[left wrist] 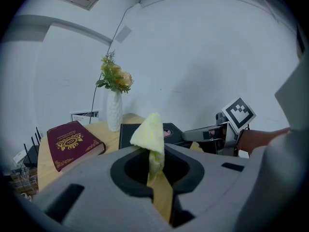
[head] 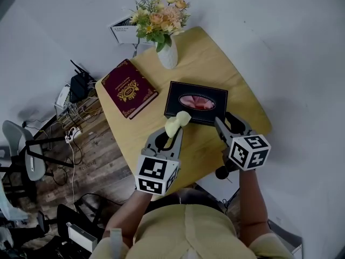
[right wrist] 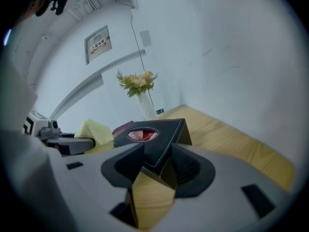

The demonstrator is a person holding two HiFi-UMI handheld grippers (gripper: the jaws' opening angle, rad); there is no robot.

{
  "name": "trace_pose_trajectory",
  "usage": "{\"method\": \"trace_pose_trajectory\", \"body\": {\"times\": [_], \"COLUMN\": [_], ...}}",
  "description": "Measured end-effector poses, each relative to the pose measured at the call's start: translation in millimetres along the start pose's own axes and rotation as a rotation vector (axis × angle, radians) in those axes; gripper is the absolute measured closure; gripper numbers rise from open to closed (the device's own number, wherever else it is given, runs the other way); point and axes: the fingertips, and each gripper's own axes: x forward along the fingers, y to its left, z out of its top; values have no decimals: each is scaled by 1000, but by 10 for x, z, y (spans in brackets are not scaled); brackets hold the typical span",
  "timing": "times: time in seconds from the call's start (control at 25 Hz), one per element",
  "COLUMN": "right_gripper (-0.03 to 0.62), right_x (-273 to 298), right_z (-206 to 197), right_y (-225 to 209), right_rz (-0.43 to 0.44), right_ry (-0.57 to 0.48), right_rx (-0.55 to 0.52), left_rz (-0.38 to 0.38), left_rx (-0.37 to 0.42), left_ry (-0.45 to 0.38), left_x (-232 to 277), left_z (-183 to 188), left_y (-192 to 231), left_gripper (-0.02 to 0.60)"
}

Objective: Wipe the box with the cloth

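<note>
The left gripper [head: 173,134] pinches the yellow cloth [head: 178,122] tight, just beside the black box [head: 195,102]. The right gripper [head: 226,122] has its fingers spread loose around the box's corner.

The left gripper [left wrist: 155,154] is pinching the cloth [left wrist: 150,131] between closed fingers, pointing slightly downward. The right gripper [right wrist: 159,162] is holding its fingers apart around the box [right wrist: 161,135] corner, beside the left gripper.

A maroon book [head: 129,88] lies on the wooden table [head: 215,63] near 1 white vase [head: 167,53] of flowers [head: 159,18]. Off the table stand a black router [head: 80,82] and a grey chair [head: 21,144].
</note>
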Motion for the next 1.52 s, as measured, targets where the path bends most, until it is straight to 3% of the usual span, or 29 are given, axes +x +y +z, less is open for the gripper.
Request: {"method": "trace_pose_trajectory", "body": {"times": [0.52, 0.92, 1.52], "right_gripper": [427, 439, 473], "right_x": [-106, -248, -268], "right_z": [-147, -397, -734], "right_y": [171, 490, 1170], "right_rz": [-54, -47, 67], "right_ry": [32, 84, 181], "right_rx": [29, 27, -32], "left_rz": [16, 33, 51], "left_rx": [-1, -8, -16], "left_ry": [-8, 4, 14], "left_x": [-92, -191, -364], "left_z": [-20, -130, -234], "left_y": [56, 143, 247], "left_gripper": [531, 532, 531]}}
